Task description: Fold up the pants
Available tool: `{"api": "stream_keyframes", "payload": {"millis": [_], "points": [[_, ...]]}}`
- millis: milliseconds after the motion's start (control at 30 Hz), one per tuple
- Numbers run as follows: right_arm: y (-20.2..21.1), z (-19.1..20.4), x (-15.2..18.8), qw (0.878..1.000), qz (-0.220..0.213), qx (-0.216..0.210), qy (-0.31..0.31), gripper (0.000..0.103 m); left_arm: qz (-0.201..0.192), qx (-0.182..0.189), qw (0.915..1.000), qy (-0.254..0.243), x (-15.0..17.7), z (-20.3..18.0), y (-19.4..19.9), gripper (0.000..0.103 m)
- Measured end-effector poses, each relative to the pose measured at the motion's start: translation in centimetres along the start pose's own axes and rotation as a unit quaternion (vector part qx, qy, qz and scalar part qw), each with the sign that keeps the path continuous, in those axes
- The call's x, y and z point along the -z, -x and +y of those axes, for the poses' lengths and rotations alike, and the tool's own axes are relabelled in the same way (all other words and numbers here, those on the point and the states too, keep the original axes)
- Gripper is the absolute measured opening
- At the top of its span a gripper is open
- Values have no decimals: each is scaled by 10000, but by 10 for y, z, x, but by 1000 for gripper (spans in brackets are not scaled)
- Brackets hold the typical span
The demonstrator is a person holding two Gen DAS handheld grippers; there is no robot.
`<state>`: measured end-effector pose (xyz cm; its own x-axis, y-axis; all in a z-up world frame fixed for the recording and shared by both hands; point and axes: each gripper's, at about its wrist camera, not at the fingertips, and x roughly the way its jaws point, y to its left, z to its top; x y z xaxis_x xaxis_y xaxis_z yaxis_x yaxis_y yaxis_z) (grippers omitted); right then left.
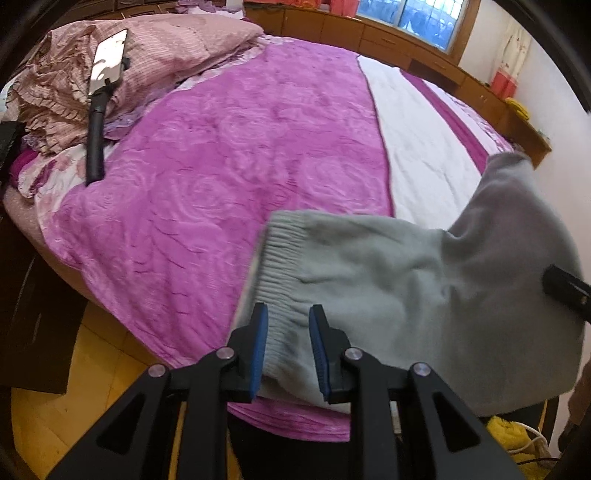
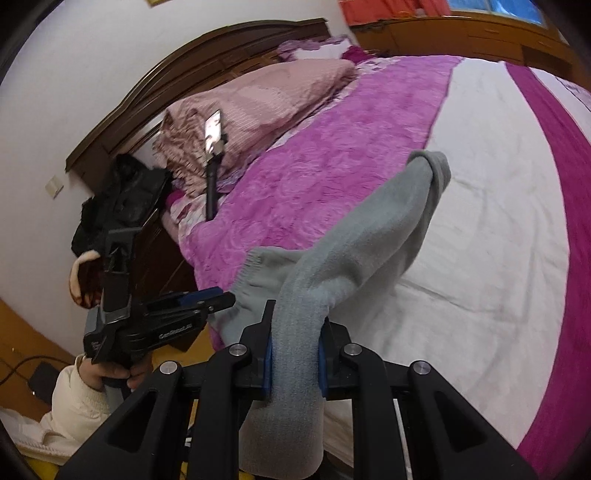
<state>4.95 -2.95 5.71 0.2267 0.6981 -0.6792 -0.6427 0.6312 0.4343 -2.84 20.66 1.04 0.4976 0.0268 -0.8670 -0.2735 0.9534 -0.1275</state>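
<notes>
The grey knit pants [image 1: 388, 280] lie at the near edge of the bed, ribbed waistband toward the left. My left gripper [image 1: 288, 350] has its blue pads on either side of the waistband corner, a gap between them filled with fabric. In the right wrist view, my right gripper [image 2: 295, 354] is shut on a bunched part of the grey pants [image 2: 369, 236], with one leg lifted and arching over the bed. The left gripper [image 2: 207, 299] shows there at the left, held by a hand, at the waistband.
The bed carries a purple blanket [image 1: 229, 155] and a white sheet [image 1: 417, 147]. A pink quilt [image 1: 147, 55] is piled at the headboard with a phone on a black stick [image 1: 99, 110] leaning on it. Wooden cabinets [image 1: 369, 33] run along the far wall.
</notes>
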Motion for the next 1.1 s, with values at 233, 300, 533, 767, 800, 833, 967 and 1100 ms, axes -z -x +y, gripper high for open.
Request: {"api": "stream_keyframes", "payload": {"millis": [233, 300, 533, 767, 800, 833, 967, 1100], "points": [[-20, 17, -13, 9993, 159, -322, -70, 10, 61, -145, 9999, 40, -14, 17, -5, 24], [-25, 21, -16, 9992, 188, -353, -50, 10, 71, -203, 9997, 81, -17, 21, -6, 24], [-49, 33, -27, 9978, 390, -524, -149, 10, 88, -279, 9995, 137, -27, 41, -10, 24], [-84, 47, -38, 9960, 665, -595, -88, 10, 115, -253, 9993, 249, -31, 56, -20, 24], [-88, 49, -39, 9958, 693, -601, -66, 10, 121, -260, 9992, 273, -31, 58, -21, 24], [-92, 51, -40, 9955, 721, -611, -53, 10, 130, -264, 9991, 299, -31, 60, -22, 24], [-112, 57, -42, 9943, 850, -643, -57, 10, 196, -309, 9986, 385, -30, 65, -26, 24], [-129, 64, -41, 9933, 964, -633, -32, 10, 242, -393, 9980, 435, -30, 70, -28, 24]]}}
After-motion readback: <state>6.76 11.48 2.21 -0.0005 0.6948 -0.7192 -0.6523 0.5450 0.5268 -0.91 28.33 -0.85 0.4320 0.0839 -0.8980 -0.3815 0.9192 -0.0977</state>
